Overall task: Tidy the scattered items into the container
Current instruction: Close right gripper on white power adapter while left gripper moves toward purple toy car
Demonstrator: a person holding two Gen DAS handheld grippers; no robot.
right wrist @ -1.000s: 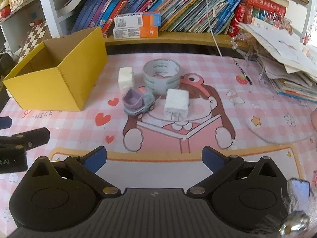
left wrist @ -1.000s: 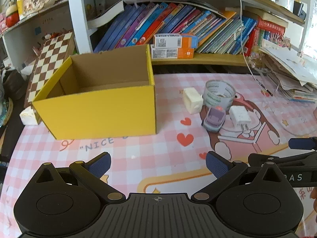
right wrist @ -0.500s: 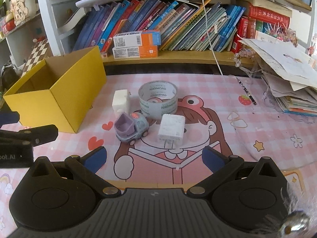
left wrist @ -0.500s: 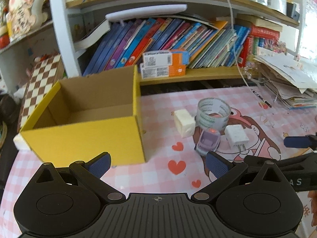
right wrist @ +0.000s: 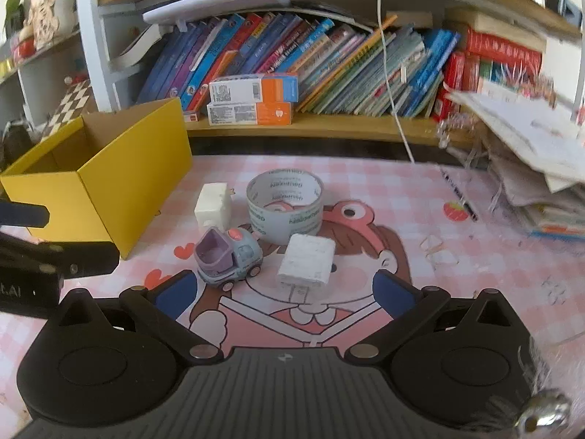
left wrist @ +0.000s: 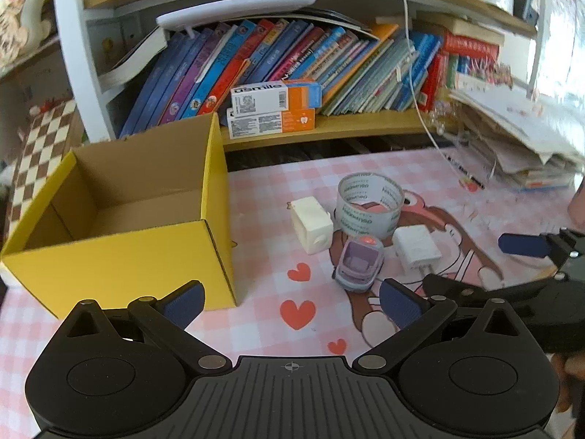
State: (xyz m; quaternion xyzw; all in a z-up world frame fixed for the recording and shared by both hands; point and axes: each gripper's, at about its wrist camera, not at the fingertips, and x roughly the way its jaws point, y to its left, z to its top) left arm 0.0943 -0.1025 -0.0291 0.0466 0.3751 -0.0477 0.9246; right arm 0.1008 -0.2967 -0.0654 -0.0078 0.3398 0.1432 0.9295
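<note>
An open yellow cardboard box [left wrist: 120, 267] [right wrist: 120, 197] stands empty at the left on the pink mat. To its right lie a white cube [left wrist: 312, 225] [right wrist: 213, 206], a tape roll [left wrist: 370, 205] [right wrist: 284, 210], a purple toy truck [left wrist: 359, 264] [right wrist: 228, 256] and a white charger [left wrist: 416, 249] [right wrist: 306, 259]. My left gripper [left wrist: 290, 301] is open and empty, above the mat in front of the box and truck. My right gripper [right wrist: 284, 289] is open and empty, just short of the charger.
A low wooden shelf [right wrist: 329, 126] with leaning books and two orange-white cartons [right wrist: 252, 98] runs behind the mat. A messy paper stack [right wrist: 541, 168] sits at the right, with a pen [right wrist: 459, 194] beside it. A checkerboard [left wrist: 40, 139] leans at the left. A white cable [right wrist: 393, 84] hangs down.
Both grippers have moved forward toward the items, so box, truck and charger appear closer. Both stay open and empty. No item has moved.
</note>
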